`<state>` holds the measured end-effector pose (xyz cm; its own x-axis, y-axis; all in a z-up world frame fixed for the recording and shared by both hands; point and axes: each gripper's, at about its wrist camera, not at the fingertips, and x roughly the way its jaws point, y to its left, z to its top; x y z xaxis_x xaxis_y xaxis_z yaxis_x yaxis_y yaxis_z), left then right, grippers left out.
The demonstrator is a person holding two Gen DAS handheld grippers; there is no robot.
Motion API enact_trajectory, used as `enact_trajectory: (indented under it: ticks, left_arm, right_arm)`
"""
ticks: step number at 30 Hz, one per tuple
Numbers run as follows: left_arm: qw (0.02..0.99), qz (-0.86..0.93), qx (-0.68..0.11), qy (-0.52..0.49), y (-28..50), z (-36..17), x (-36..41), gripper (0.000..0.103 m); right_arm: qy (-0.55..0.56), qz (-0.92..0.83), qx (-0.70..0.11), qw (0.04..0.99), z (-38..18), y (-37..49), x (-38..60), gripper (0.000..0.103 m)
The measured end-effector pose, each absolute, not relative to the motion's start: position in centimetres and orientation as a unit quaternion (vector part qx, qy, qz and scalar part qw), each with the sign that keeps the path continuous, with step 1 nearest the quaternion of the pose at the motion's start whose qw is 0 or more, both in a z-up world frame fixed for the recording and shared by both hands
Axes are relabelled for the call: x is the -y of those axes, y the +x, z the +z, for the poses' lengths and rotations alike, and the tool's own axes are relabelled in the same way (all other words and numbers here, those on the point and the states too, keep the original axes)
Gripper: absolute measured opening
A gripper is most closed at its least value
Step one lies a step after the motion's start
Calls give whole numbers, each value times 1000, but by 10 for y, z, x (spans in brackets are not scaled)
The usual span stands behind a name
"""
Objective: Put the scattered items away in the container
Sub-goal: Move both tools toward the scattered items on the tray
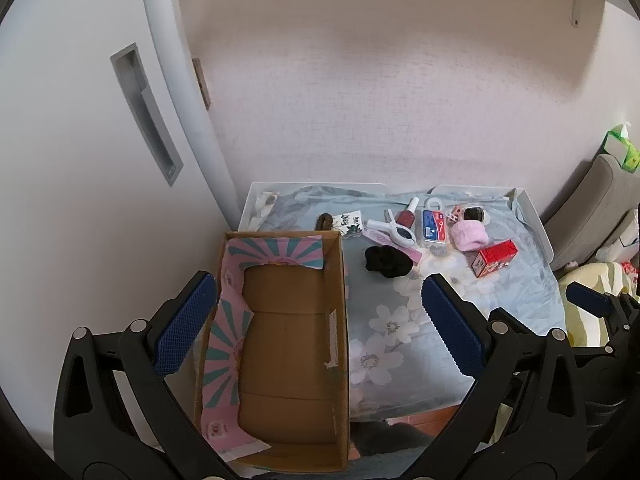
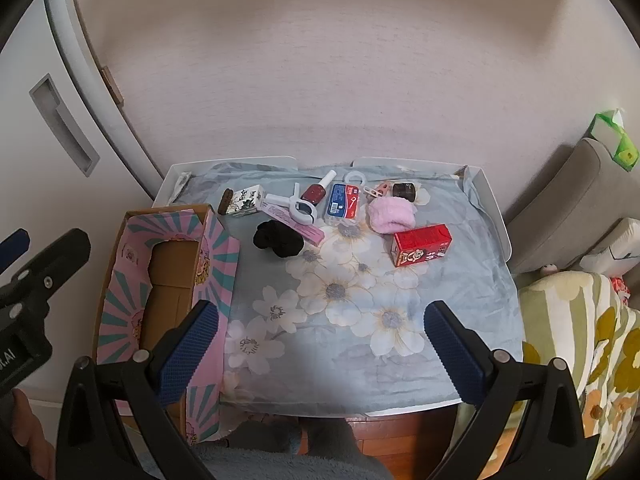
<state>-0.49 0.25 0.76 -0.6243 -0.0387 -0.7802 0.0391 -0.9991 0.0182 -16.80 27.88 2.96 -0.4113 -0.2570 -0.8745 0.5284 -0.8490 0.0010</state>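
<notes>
An open cardboard box [image 1: 338,292] [image 2: 132,280] with pink and teal flaps stands at the table's left, nothing in it. Scattered along the far edge lie a black scrunchie [image 2: 280,240] [image 1: 386,262], a red carton [image 2: 422,244] [image 1: 496,258], a pink cloth [image 2: 390,214] [image 1: 468,235], a blue card pack [image 2: 342,200] [image 1: 434,226], a red nail polish bottle [image 2: 316,192], a white clip [image 2: 296,208] and a small printed box [image 2: 246,200]. My left gripper [image 1: 320,328] hovers open over the box. My right gripper [image 2: 320,344] hangs open above the near table, holding nothing.
The table [image 2: 344,328] wears a pale blue floral cloth, with a white raised rim [image 2: 490,204] at the back and right. A white cabinet door [image 1: 80,160] stands left, cushions [image 2: 572,200] and a flowered blanket [image 2: 580,340] right. A dark jar [image 2: 404,190] sits at the back.
</notes>
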Motion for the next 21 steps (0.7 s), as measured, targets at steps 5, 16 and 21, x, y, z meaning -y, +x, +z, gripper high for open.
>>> enact_trajectory:
  ticks: [5,16,21]
  left_arm:
    - [24,-900,2,435,-3,7,-2,102]
    - [28,-897,-3,441,-3,4,-1,102]
    - [28,-896,-10,443,-5,4,3,102]
  right_arm:
    - [488,-828,-138,239,30,-168,-279,102]
    - [482,-831,-144,237,32,-168,-276,102]
    - [479,-833,-145,236,33,-167,-274,102]
